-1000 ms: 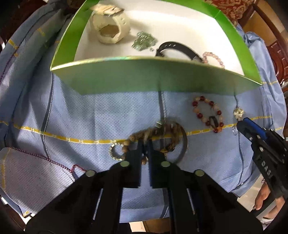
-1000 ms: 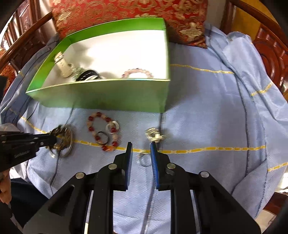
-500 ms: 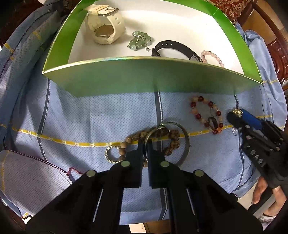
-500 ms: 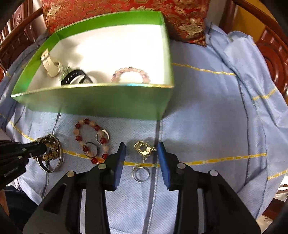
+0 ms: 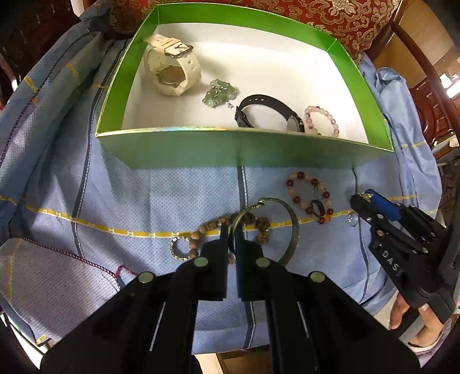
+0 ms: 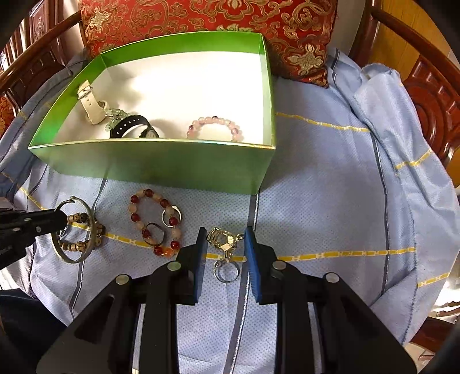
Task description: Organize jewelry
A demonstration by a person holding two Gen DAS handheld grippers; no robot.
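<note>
My left gripper [image 5: 231, 233] is shut on the rim of a silver open bangle [image 5: 293, 227], which tilts up over a wooden bead bracelet [image 5: 201, 228] on the blue cloth. My right gripper [image 6: 224, 238] points down over a gold clasp charm [image 6: 221, 240]. Its jaws are closing, with the charm between the blue pads [image 6: 251, 259] and a gap on each side. A silver ring [image 6: 226, 272] lies just below the charm. The green box [image 6: 161, 164] behind holds a white watch [image 5: 172, 72], a green bead piece [image 5: 218, 93], a black watch [image 5: 270, 113] and a pink bead bracelet [image 6: 215, 126].
A red and cream bead bracelet [image 6: 138, 218] with two rings [image 6: 153, 233] on it lies between the grippers. A sparkly ring [image 5: 178, 248] rests left of the wooden beads. A red patterned cushion [image 6: 207, 17] and carved wooden chair arms [image 6: 431, 97] border the cloth. A hand [image 5: 414, 319] holds the right gripper.
The right gripper has come forward so the gold charm now sits between its jaws, which stand wider than a second ago. The left gripper has tilted the bangle up off the beads.
</note>
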